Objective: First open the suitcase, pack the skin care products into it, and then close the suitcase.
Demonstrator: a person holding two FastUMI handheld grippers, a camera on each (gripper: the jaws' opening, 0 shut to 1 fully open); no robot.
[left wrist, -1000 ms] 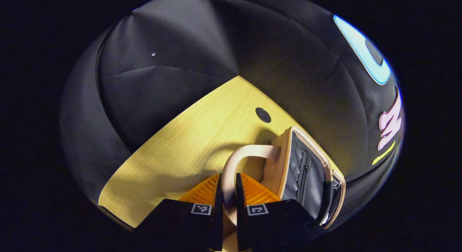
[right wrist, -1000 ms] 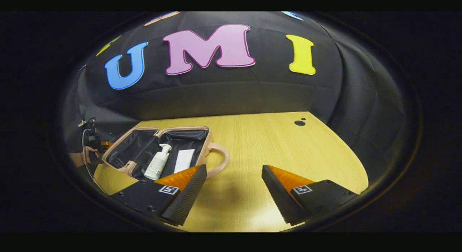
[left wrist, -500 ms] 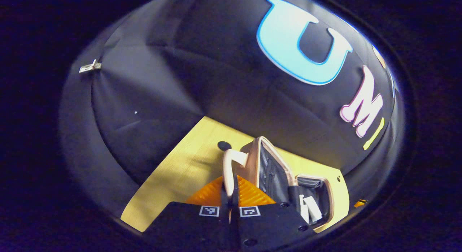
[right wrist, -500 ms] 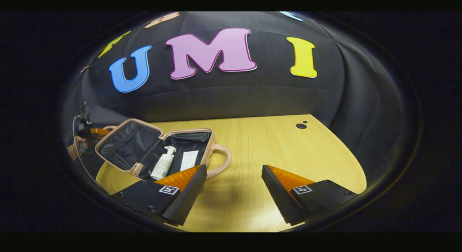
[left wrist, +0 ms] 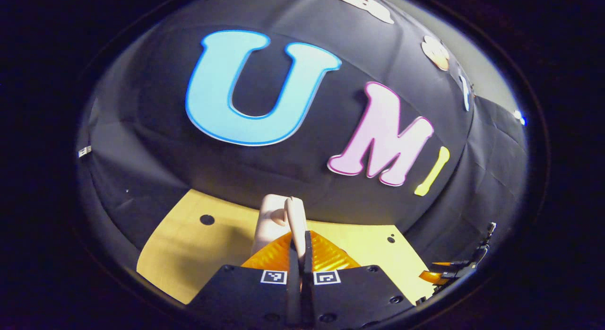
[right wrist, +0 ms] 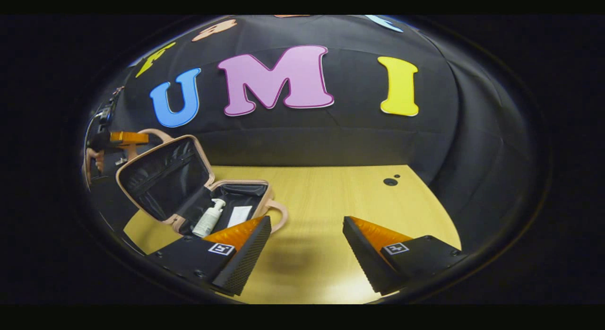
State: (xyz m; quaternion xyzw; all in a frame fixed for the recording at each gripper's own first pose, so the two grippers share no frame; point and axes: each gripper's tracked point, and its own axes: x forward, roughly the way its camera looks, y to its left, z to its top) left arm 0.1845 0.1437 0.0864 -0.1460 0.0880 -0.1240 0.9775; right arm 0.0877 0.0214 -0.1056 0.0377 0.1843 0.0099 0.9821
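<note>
Left gripper fingers clamp the suitcase lid's handle; right gripper fingers apart

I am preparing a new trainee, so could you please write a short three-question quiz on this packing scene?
1. True or false: the left claw is shut on the suitcase lid's handle.
2. What lies in the suitcase's lower half? A) a pump bottle and a flat white packet; B) a towel; C) nothing.
3. Fill in: the right claw hangs ____ above the wooden table.

Key: 1 true; 2 A; 3 open.
</note>
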